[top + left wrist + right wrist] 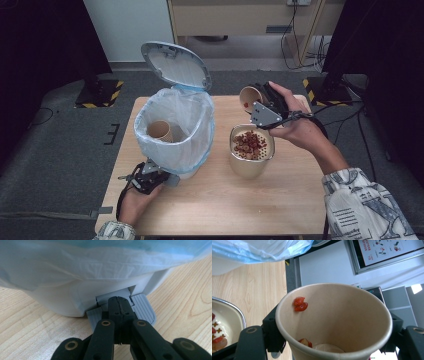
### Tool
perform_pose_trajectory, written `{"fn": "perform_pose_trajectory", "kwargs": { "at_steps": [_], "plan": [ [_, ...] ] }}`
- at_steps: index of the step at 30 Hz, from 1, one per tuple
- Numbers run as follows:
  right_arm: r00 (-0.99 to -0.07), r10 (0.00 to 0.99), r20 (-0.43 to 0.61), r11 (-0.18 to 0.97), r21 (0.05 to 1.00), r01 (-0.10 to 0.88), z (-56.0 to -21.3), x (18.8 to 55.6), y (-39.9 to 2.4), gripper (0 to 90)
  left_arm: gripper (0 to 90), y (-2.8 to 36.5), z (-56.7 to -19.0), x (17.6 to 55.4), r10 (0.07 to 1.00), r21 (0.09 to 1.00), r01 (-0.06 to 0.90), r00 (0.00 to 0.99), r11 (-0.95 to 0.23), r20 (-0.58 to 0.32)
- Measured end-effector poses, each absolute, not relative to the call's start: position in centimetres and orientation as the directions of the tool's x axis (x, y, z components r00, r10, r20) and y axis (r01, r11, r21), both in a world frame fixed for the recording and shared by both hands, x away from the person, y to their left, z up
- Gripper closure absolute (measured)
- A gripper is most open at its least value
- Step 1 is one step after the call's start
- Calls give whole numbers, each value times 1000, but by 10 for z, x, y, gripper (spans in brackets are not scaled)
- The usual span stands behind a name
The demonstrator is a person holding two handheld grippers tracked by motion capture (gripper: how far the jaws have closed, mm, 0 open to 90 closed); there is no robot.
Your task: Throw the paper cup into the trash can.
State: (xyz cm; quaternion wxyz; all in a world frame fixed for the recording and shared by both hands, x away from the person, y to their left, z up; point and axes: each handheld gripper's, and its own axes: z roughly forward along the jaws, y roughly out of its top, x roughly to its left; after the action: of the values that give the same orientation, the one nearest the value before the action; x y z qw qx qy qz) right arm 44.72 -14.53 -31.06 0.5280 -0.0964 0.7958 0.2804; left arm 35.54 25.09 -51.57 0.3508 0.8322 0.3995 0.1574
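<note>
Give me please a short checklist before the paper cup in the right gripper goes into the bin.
1. Bin lid open: ok, it stands up behind the liner bag.
2. Left gripper on the pedal: ok, its jaws are shut and rest on the grey pedal.
3. Paper cup held firmly: ok, the right gripper is shut on its sides.
4. Cup emptied: not ok, a few red pieces stick to its inner wall.
5. Bowl out of the way: cannot tell, it stands close beside the bin, under the cup.
6. Room in the bin: ok, one other cup lies inside.
</note>
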Motion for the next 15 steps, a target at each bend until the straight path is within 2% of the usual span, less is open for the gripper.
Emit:
{"fn": "perform_pose_trajectory", "kwargs": {
  "at_steps": [15],
  "plan": [
    [-492,235,-838,756,476,-449,-299,444,-134,266,900,251,-516,355,777,712,554,630,-432,-20]
  ]
}}
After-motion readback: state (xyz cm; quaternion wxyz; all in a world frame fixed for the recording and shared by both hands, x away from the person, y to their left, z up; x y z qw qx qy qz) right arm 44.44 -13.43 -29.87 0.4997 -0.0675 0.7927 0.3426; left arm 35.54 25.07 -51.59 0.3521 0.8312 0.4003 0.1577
